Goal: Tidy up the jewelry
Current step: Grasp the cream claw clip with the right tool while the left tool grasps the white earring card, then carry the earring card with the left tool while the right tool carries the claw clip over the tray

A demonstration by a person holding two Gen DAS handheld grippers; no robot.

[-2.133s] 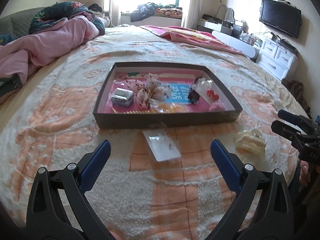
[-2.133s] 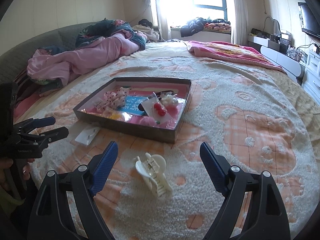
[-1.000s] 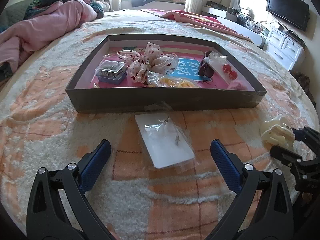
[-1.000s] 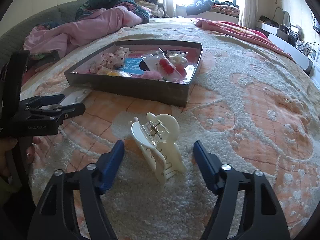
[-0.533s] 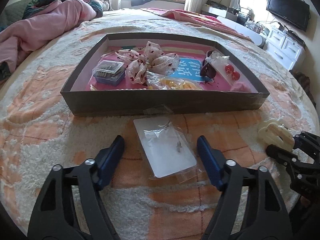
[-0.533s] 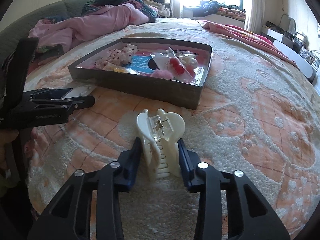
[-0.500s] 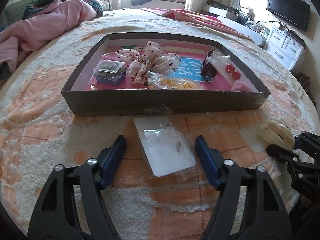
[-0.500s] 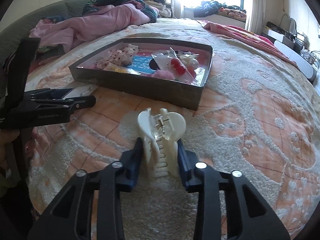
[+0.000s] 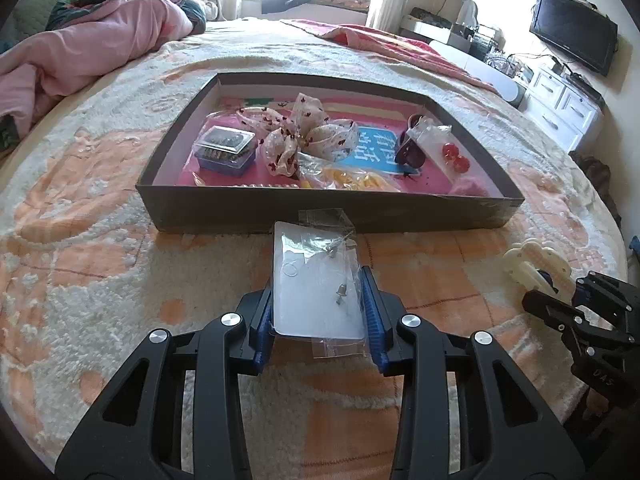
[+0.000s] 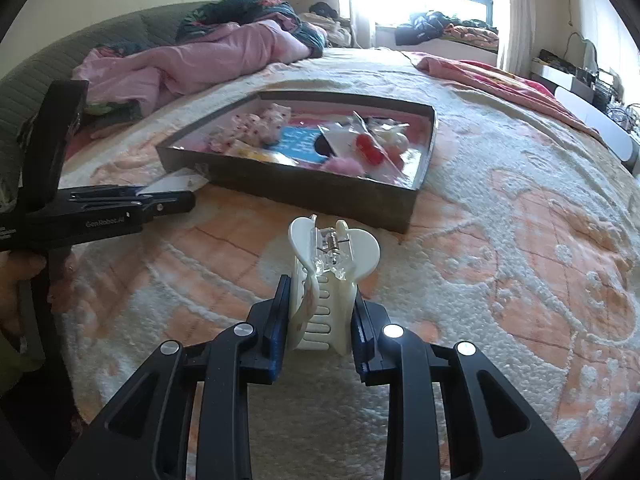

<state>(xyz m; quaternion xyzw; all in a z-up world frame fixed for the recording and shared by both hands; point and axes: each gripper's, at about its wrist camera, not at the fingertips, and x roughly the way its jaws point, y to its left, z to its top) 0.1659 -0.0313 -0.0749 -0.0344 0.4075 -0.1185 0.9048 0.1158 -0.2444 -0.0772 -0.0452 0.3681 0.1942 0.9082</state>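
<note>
My left gripper [image 9: 318, 312] is shut on a white earring card in a clear bag [image 9: 316, 280], which lies on the blanket just in front of the dark shallow box [image 9: 248, 210]. My right gripper [image 10: 320, 320] is shut on a cream hair claw clip [image 10: 328, 272] and holds it upright on the blanket, near the box's corner [image 10: 408, 208]. The box holds a floral scrunchie [image 9: 304, 136], a small clear case [image 9: 226, 146], red bead earrings [image 9: 454, 156] and other bagged pieces. The claw clip also shows in the left wrist view [image 9: 532, 264].
Everything sits on a cream and orange plush blanket [image 9: 80, 240] on a bed. A pink quilt [image 9: 80, 52] is heaped at the far left. A white dresser [image 9: 560, 100] and a TV [image 9: 572, 36] stand at the right. The left gripper [image 10: 100, 212] shows at the left of the right wrist view.
Both grippers came down and closed: the left jaws shut onto the earring card, the right jaws tightened on the claw clip, which now stands more upright.
</note>
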